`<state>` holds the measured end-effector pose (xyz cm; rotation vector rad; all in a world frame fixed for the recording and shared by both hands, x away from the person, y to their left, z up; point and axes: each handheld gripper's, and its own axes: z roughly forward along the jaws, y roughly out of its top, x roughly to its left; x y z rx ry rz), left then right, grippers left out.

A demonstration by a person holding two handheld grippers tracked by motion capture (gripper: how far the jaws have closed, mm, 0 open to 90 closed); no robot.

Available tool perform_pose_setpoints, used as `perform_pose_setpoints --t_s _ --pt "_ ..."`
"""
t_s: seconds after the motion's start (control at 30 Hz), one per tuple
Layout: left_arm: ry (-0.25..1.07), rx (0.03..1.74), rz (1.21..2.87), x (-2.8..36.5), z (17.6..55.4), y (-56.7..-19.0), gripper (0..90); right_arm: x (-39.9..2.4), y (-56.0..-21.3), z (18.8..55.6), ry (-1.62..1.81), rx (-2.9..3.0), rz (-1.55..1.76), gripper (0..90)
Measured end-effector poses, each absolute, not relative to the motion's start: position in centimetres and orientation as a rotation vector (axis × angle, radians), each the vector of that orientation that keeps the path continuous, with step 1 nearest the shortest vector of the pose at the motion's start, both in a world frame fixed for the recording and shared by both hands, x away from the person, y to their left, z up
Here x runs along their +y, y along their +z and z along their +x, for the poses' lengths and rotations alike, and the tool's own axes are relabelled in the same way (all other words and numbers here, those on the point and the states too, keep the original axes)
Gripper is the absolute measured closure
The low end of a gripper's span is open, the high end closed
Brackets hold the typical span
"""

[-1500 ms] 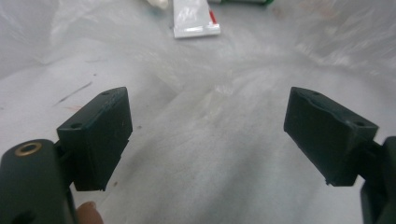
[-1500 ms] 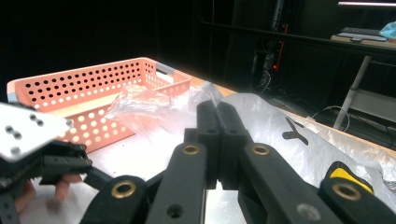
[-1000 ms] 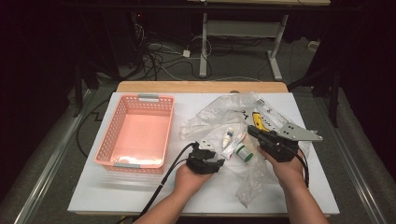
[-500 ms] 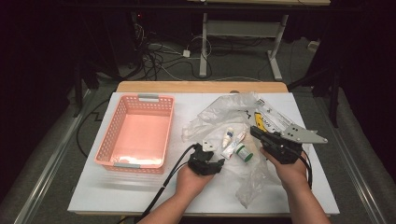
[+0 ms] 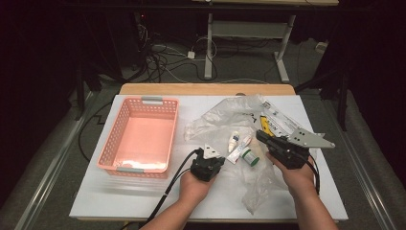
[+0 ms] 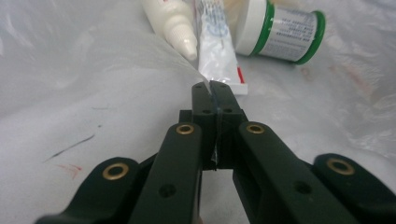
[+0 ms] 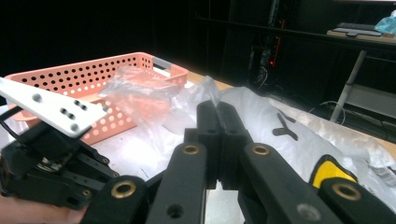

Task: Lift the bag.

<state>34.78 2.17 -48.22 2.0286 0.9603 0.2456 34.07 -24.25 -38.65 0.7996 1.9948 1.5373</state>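
Observation:
A crumpled clear plastic bag (image 5: pixel 230 115) lies on the white table. By its near edge lie a white dropper bottle (image 5: pixel 233 140), a white tube (image 5: pixel 239 148) and a green-lidded jar (image 5: pixel 249 155); the left gripper view shows the bottle (image 6: pixel 173 23), tube (image 6: pixel 217 51) and jar (image 6: pixel 280 30) close up. My left gripper (image 5: pixel 218 158) has just closed, and its jaws (image 6: pixel 211 91) are shut on a thin edge of the bag film. My right gripper (image 5: pixel 260 135) is shut too, with a peak of the film pinched at its tip (image 7: pixel 217 109).
A pink perforated basket (image 5: pixel 119 129) stands empty at the left, also seen behind the bag (image 7: pixel 93 74). A yellow-and-black packet (image 5: pixel 267 125) lies inside the bag. Cables trail off the table's near edge. Beyond the table are dark floor and desk legs.

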Motion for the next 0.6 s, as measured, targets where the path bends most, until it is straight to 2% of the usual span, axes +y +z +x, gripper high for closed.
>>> perform_pose_setpoints --t_s 0.37,0.6 --pt "0.321 0.912 1.875 4.8 34.0 -44.8 88.1 -24.2 -38.9 34.4 1.531 1.964 0.816 90.0" --pt "0.43 0.881 1.82 6.4 33.7 -41.5 88.1 -23.8 -38.1 34.0 1.545 1.915 0.788 90.0"
